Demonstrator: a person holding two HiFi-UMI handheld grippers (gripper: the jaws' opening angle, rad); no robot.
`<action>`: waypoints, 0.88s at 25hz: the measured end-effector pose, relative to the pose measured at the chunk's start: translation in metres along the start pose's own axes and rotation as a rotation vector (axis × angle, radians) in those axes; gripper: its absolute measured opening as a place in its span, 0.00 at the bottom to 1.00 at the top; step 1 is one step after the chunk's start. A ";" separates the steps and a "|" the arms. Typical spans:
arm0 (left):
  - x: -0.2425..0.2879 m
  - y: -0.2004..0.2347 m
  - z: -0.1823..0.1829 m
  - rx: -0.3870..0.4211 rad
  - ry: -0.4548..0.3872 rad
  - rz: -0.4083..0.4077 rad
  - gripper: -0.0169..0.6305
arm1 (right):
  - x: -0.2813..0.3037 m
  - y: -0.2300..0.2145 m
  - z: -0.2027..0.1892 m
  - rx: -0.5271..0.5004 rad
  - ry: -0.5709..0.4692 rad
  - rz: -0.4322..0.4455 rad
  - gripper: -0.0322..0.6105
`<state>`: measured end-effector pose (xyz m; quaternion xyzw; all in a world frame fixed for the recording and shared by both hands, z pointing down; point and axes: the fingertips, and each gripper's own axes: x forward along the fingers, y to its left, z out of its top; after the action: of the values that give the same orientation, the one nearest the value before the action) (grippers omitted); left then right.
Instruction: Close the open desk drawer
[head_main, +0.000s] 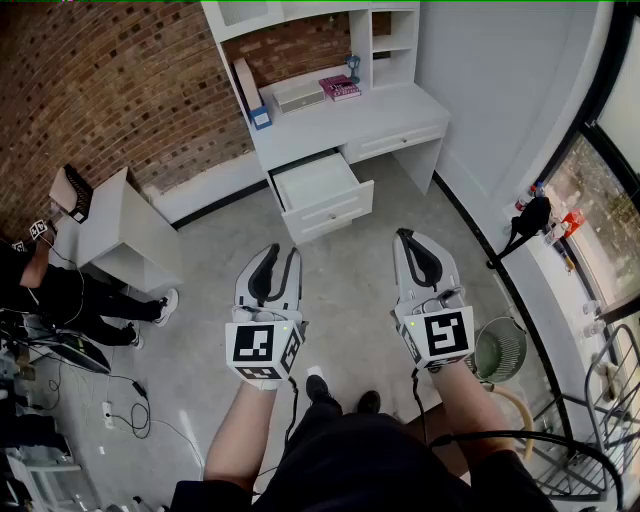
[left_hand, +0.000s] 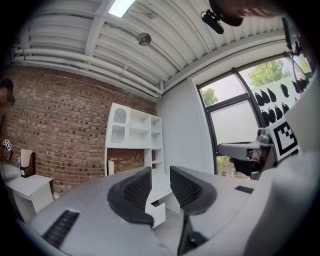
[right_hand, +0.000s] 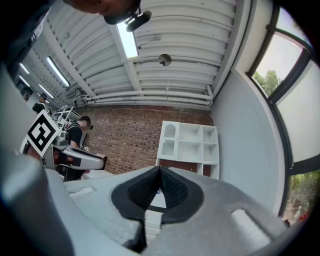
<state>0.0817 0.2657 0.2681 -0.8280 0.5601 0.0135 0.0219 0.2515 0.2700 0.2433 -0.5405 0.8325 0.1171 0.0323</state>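
A white desk (head_main: 385, 112) with a shelf unit stands against the brick wall at the far end of the room. Its left drawer (head_main: 320, 195) is pulled out and looks empty inside; the right drawer (head_main: 398, 138) is flush. Both grippers hover over the grey floor, well short of the desk. My left gripper (head_main: 284, 252) is open with a narrow gap and nothing between its pads (left_hand: 135, 192). The open drawer (left_hand: 157, 214) shows through that gap, far off. My right gripper (head_main: 403, 236) is shut and empty, aimed toward the shelf unit (right_hand: 189, 145).
On the desk lie a pink book (head_main: 340, 87), a white box (head_main: 297, 95) and a small blue box (head_main: 261, 118). A low white side table (head_main: 120, 225) and a seated person (head_main: 70, 295) are at the left. A wire bin (head_main: 500, 350) and window wall are at the right.
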 end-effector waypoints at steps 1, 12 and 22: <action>-0.003 -0.004 0.003 -0.001 -0.005 0.001 0.20 | -0.005 -0.002 0.000 0.010 0.003 -0.002 0.06; -0.037 -0.020 0.018 -0.014 -0.073 0.108 0.22 | -0.044 -0.022 -0.006 0.056 0.012 -0.023 0.19; -0.046 -0.025 -0.013 0.002 0.017 0.114 0.48 | -0.051 -0.027 -0.038 0.104 0.077 -0.017 0.39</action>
<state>0.0880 0.3169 0.2836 -0.7950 0.6064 0.0069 0.0171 0.2994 0.2962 0.2846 -0.5491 0.8336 0.0526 0.0294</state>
